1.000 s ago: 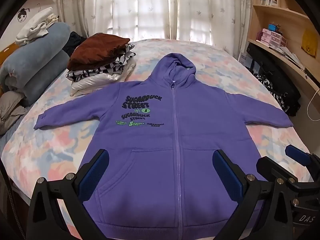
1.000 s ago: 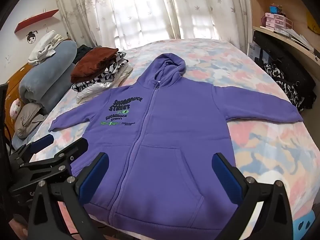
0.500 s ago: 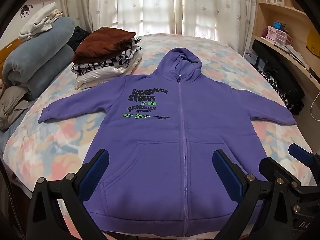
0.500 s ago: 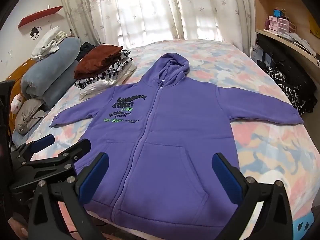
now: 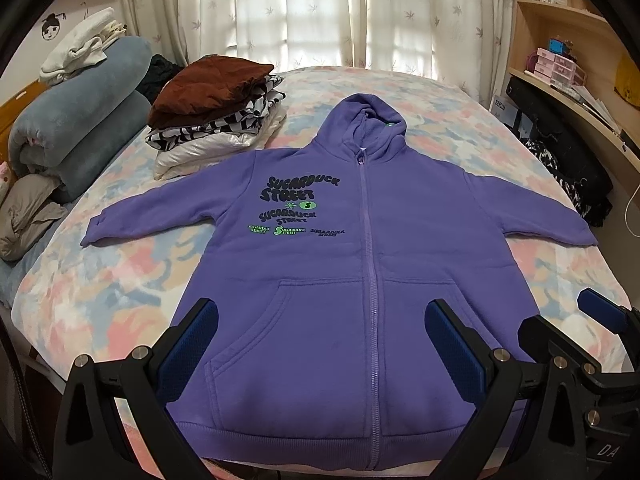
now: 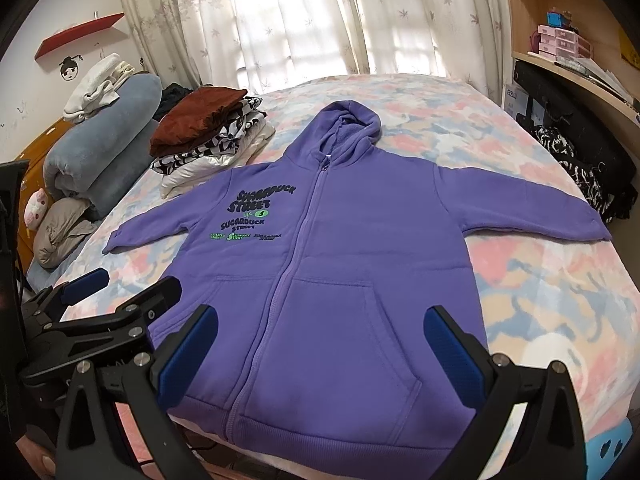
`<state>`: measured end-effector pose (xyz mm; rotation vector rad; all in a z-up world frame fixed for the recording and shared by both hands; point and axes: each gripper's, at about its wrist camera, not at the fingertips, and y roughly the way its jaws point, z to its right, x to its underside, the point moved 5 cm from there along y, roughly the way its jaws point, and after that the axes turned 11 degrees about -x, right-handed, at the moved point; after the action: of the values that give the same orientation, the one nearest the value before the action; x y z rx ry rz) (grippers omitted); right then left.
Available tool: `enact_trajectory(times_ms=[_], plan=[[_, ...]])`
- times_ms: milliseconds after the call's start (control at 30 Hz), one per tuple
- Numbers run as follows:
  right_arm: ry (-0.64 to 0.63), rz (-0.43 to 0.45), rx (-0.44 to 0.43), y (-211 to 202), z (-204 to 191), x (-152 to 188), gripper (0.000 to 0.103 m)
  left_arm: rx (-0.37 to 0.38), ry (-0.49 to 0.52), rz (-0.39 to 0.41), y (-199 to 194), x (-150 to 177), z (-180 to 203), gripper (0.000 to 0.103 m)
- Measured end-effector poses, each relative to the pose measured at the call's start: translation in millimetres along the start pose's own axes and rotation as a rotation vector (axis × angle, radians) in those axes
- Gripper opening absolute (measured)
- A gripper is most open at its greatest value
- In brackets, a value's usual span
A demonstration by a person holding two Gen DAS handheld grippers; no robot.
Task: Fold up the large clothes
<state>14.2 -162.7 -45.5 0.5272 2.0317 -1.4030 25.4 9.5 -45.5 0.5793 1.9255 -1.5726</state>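
A purple zip hoodie [image 5: 360, 280] with dark and green lettering lies flat and face up on the bed, sleeves spread out, hood toward the window. It also shows in the right wrist view [image 6: 328, 264]. My left gripper [image 5: 320, 344] is open and empty, held above the hoodie's hem. My right gripper [image 6: 320, 344] is open and empty, also above the hem, to the right of the left one. The right gripper shows at the lower right of the left wrist view [image 5: 592, 340]; the left gripper shows at the lower left of the right wrist view [image 6: 104, 304].
The hoodie lies on a pastel patterned bed cover [image 5: 100, 292]. A stack of folded clothes [image 5: 216, 112] stands at the back left. Rolled blue blankets [image 5: 76, 120] lie at the far left. A wooden shelf with boxes [image 5: 560, 68] and dark bags [image 5: 560, 152] line the right side.
Both grippers have drawn back and risen a little from the bed, so the whole hoodie and its hem come into view. Both stay open.
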Motion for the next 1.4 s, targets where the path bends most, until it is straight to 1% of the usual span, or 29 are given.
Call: enact_trajectory(times_ms=[833,1000,1267,1400], plan=[[0.011,0.005,-0.019,0.5,6.5,0.7,0.103,-0.01,0.006,-0.022,5.8,1.0,2.5,0.102],[0.013,0.008,-0.023,1.8,8.2,0.6,0.103,0.005,0.0,-0.038,10.6,0.0,7.7,0.102],[0.01,0.01,-0.026,3.1,10.1,-0.6,0.103,0.004,0.011,-0.047,20.1,-5.5,18.8,0.102],[-0.015,0.016,-0.014,6.9,12.4,-10.8,0.103,0.026,0.0,-0.059,25.6,-14.8,23.7,0.102]])
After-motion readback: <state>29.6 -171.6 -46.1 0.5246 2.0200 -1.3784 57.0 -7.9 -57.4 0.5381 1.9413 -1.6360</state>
